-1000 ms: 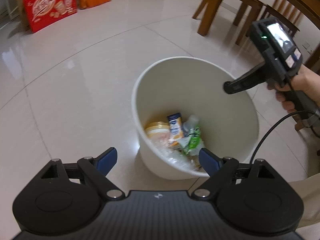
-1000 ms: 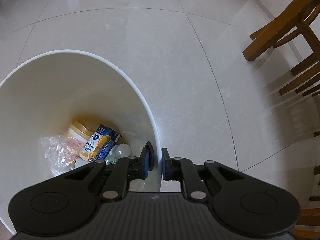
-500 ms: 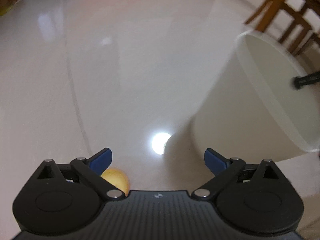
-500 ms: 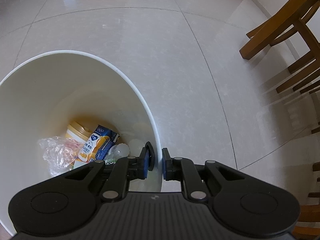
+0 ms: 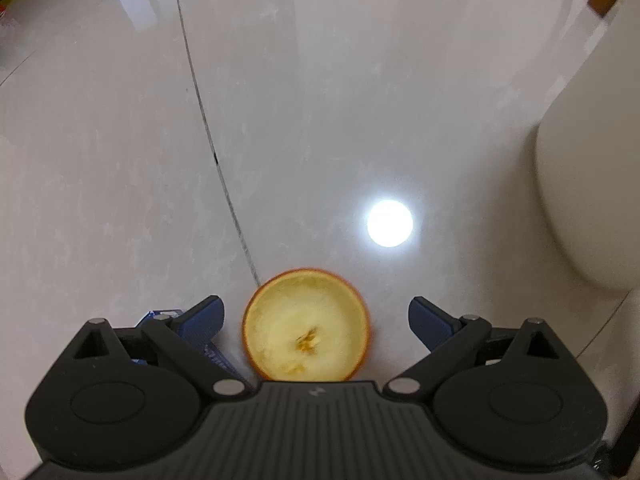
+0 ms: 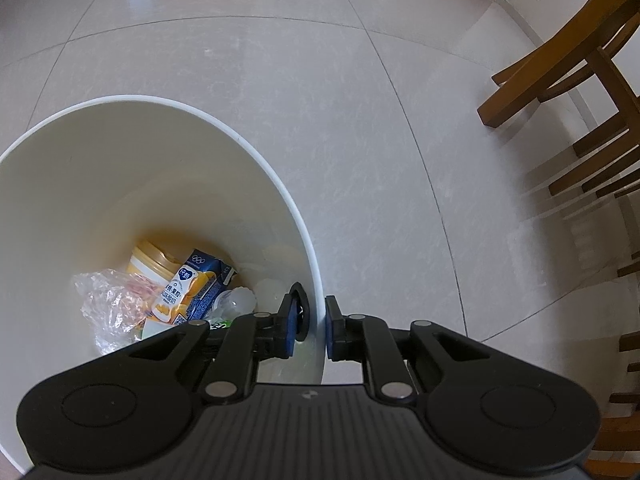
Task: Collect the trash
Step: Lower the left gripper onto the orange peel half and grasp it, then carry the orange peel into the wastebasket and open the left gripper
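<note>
round orange peel half slightly blurred with its near edge hidden behind the gripper body, blue packet mostly covered by a finger, white plastic bin cropped at the left edge

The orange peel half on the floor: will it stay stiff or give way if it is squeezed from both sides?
The orange peel half looks like a hollow cup with only pith inside, so it will probably fold inward under pressure. It seems light for its size. Its rounded underside may rock or slide on the glossy floor tile.
</note>
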A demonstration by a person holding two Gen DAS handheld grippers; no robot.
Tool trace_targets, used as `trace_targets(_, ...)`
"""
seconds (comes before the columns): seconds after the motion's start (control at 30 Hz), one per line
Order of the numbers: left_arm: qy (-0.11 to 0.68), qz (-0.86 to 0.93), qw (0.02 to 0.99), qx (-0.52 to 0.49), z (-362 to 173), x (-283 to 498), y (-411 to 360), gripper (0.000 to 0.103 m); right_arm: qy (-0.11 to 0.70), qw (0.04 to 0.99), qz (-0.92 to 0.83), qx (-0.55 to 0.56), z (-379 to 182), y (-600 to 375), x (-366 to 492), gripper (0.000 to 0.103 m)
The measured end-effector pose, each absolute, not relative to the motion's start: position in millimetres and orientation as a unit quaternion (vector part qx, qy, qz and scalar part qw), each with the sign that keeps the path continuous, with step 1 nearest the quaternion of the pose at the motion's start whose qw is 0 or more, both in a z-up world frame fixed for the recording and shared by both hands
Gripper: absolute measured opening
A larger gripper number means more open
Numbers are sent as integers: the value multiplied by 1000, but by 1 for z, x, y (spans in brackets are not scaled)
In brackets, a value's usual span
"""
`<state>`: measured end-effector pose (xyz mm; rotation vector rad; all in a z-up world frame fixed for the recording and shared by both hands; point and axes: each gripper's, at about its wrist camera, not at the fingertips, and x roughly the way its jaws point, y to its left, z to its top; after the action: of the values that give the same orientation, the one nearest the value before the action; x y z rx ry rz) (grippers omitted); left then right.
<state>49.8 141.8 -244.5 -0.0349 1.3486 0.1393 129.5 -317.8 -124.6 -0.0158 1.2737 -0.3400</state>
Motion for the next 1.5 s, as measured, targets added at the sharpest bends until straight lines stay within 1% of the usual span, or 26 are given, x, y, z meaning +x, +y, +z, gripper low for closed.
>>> trace_targets(0.37,632,82,771,-7,-267,49,143,97,592,789,-162,-11,-125,-316,130,18)
trace_targets(0.47,627,80,775,-6,-268,47,140,94,592,789,-162,-11,-125,-315,130,18)
trace_targets(0.5,627,76,775,-10,-268,46,140,90,592,789,-163,-11,-125,-315,130,18)
trace_targets(0.53,628,74,775,-13,-268,46,140,83,592,789,-163,-11,-125,-315,130,18)
trace_targets(0.57,629,73,774,-14,-267,46,139,77,592,789,-163,-12,-125,-315,130,18)
trace_targets(0.7,627,70,775,-16,-263,44,143,71,592,789,-162,-13,-124,-315,130,18)
trace_targets(0.8,625,69,777,-13,-258,42,142,70,592,790,-162,-15,-124,-314,131,18)
trace_targets(0.97,619,51,784,9,-241,41,135,69,592,789,-162,-15,-124,-315,131,18)
trace_targets(1.2,610,10,791,36,-198,36,119,69,592,789,-163,-17,-124,-314,130,18)
trace_targets(1.33,599,-19,799,46,-160,37,108,69,591,789,-164,-20,-125,-313,130,18)
trace_targets(1.5,583,-72,807,66,-97,34,84,69,590,790,-165,-19,-126,-313,129,18)
